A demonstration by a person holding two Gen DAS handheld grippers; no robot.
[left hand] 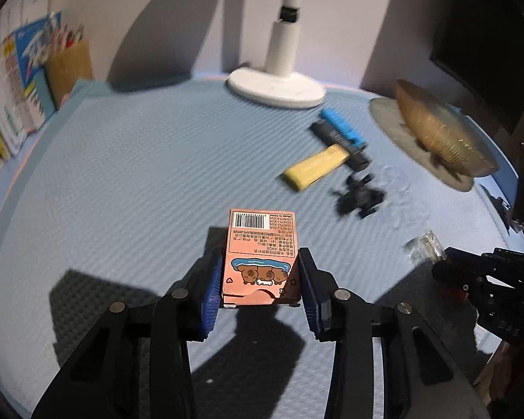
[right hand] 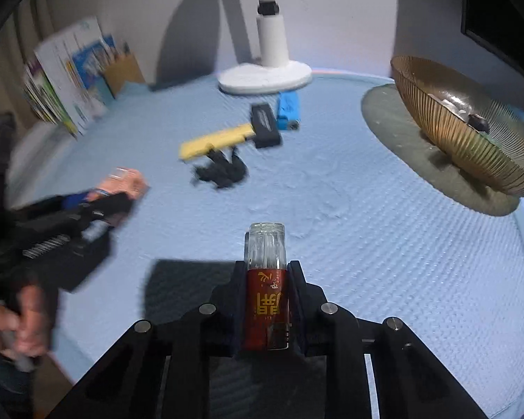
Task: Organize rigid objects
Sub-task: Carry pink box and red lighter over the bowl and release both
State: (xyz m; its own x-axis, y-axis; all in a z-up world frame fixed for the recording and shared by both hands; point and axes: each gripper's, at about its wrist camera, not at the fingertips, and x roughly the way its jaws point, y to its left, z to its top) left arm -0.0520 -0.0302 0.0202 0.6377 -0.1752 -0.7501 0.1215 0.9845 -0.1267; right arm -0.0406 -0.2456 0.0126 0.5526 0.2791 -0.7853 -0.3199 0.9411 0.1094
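My left gripper [left hand: 260, 293] is shut on a pink cartoon box [left hand: 262, 255] and holds it over the blue mat [left hand: 122, 174]. My right gripper [right hand: 267, 300] is shut on a red lighter [right hand: 267, 300] with a clear end. The box and left gripper show blurred at the left of the right wrist view [right hand: 122, 185]. A yellow lighter [left hand: 316, 166], a black lighter [left hand: 339, 139] and a blue lighter [left hand: 342, 124] lie together mid-mat, with a black clip [left hand: 358, 199] beside them. A ribbed golden bowl [right hand: 464, 129] sits at the right on a grey coaster [right hand: 394, 118].
A white lamp base [left hand: 276, 83] stands at the back of the mat. Books and a brown pen holder [left hand: 70, 66] stand at the back left. A dark monitor [left hand: 485, 42] is at the back right. The bowl holds a small dark object [right hand: 478, 120].
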